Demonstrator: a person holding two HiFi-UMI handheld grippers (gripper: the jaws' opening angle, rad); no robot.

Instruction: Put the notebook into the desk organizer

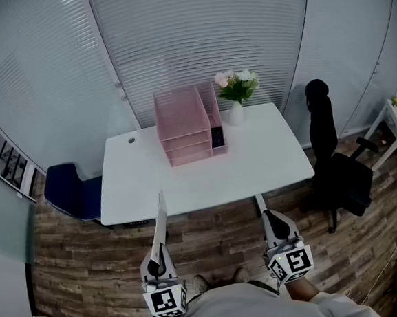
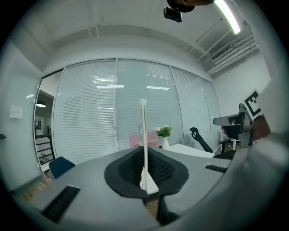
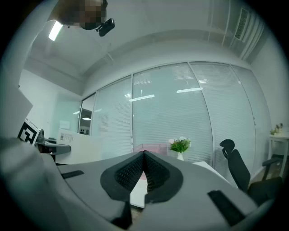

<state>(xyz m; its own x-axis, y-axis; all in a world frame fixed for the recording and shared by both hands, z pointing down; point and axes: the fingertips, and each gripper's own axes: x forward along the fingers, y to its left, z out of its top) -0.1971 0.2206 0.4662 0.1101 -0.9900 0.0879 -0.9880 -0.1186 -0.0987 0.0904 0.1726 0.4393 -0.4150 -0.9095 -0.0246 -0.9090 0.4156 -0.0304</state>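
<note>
A thin white notebook (image 1: pixel 161 220) stands on edge between the jaws of my left gripper (image 1: pixel 160 251), which is shut on it and held level in front of the white desk (image 1: pixel 267 156). In the left gripper view the notebook (image 2: pixel 143 135) rises as a narrow upright strip from the left gripper (image 2: pixel 144 175). The pink desk organizer (image 1: pixel 184 124), with stacked trays and a side compartment, sits at the back middle of the desk. It shows faintly behind the notebook as the pink desk organizer (image 2: pixel 137 140). My right gripper (image 1: pixel 269 216) is shut and empty, its pads (image 3: pixel 135 169) meeting.
A white vase of flowers (image 1: pixel 236 96) stands right of the organizer. A dark object (image 1: pixel 217 137) sits in the organizer's side compartment. A black office chair (image 1: pixel 336 166) stands right of the desk and a blue chair (image 1: pixel 74 193) left. Wooden floor lies between me and the desk.
</note>
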